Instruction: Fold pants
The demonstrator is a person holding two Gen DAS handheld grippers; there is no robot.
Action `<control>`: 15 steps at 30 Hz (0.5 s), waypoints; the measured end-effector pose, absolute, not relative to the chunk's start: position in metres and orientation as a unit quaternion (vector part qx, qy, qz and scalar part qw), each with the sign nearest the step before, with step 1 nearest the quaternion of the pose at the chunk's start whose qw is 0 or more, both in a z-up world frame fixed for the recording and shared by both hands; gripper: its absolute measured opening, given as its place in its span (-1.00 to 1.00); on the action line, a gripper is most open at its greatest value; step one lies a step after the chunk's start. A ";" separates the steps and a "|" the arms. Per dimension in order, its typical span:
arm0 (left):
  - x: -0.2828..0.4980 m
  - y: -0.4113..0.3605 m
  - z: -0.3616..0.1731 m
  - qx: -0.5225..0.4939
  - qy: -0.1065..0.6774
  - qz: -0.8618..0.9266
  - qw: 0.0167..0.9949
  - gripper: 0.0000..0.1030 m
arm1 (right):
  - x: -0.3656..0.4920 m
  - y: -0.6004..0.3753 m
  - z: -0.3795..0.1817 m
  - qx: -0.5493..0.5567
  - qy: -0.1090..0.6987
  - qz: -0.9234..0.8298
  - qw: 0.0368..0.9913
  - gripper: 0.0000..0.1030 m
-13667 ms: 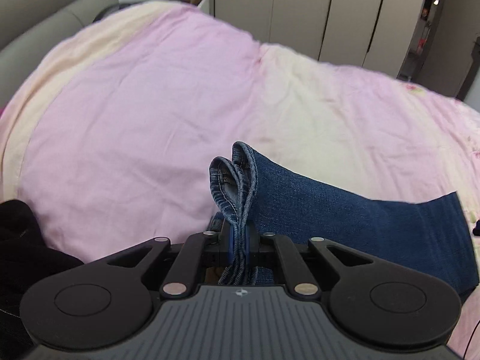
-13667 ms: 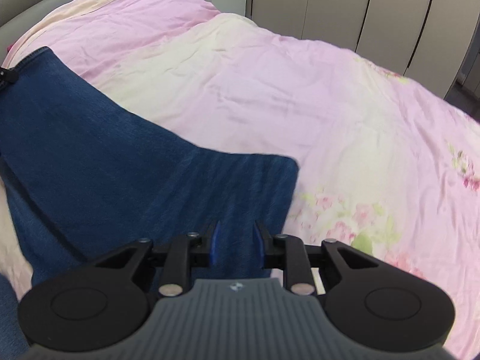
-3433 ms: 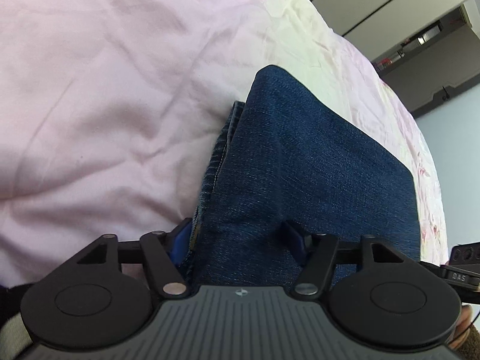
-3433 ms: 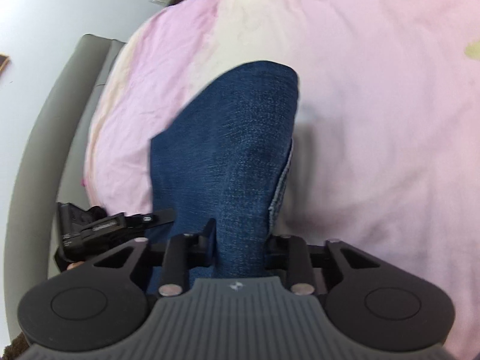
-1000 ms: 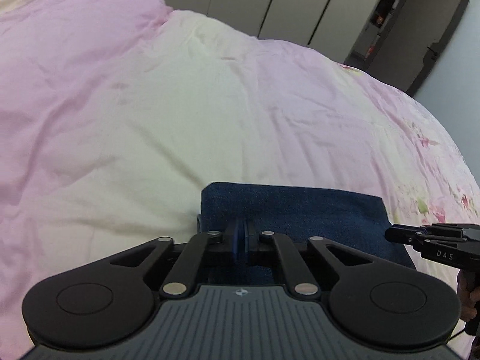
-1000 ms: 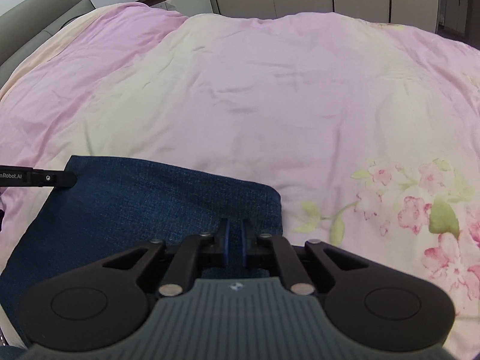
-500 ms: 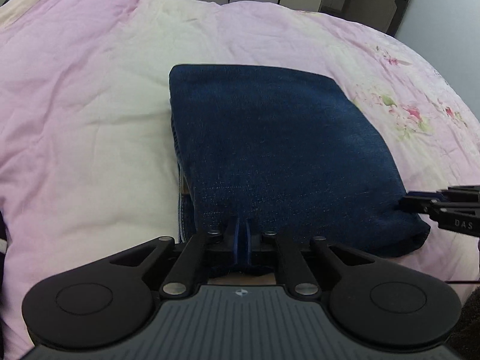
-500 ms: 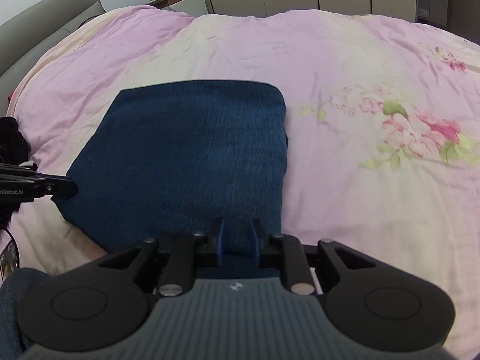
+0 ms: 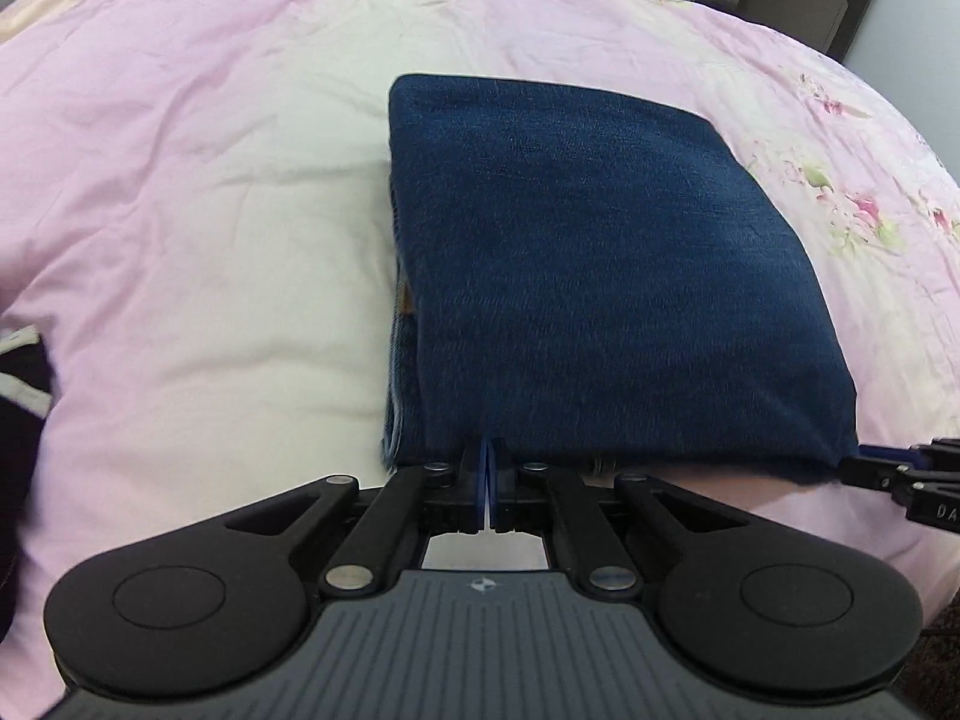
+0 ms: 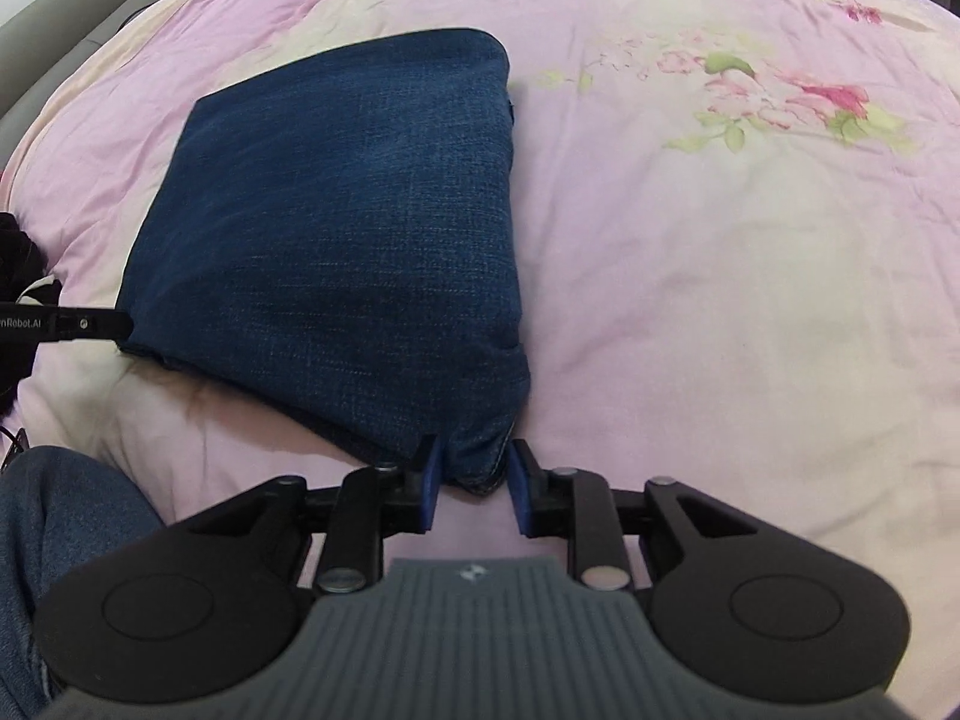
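While our left gripper (image 9: 485, 468) is pressed shut, empty, our right gripper (image 10: 474, 483) stands half-open around the folded pants' (image 10: 336, 228) near corner.

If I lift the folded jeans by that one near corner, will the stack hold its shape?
Probably not. The jeans are soft denim in loose layers, open along the side edge, so they would likely sag and unfold. The bundle looks thick, so probably heavy for one corner. The right gripper is open around that corner; a two-sided lift seems safer.
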State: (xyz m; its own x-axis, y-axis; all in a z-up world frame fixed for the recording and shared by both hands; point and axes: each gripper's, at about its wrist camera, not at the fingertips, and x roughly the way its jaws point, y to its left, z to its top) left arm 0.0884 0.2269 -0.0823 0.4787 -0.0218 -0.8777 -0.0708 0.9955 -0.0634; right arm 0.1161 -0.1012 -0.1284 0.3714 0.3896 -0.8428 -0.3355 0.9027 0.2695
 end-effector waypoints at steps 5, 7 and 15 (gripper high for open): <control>0.055 0.218 -0.038 -0.053 0.459 0.027 0.886 -0.84 | 0.105 -0.105 -0.094 0.021 0.482 0.232 0.845 -0.55; 0.042 0.206 -0.015 -0.050 0.428 0.030 0.902 -0.68 | 0.099 -0.106 -0.072 0.020 0.455 0.241 0.857 -0.43; -0.010 0.140 0.058 -0.040 0.308 0.056 0.949 -0.36 | 0.059 -0.099 0.024 -0.011 0.319 0.280 0.906 0.11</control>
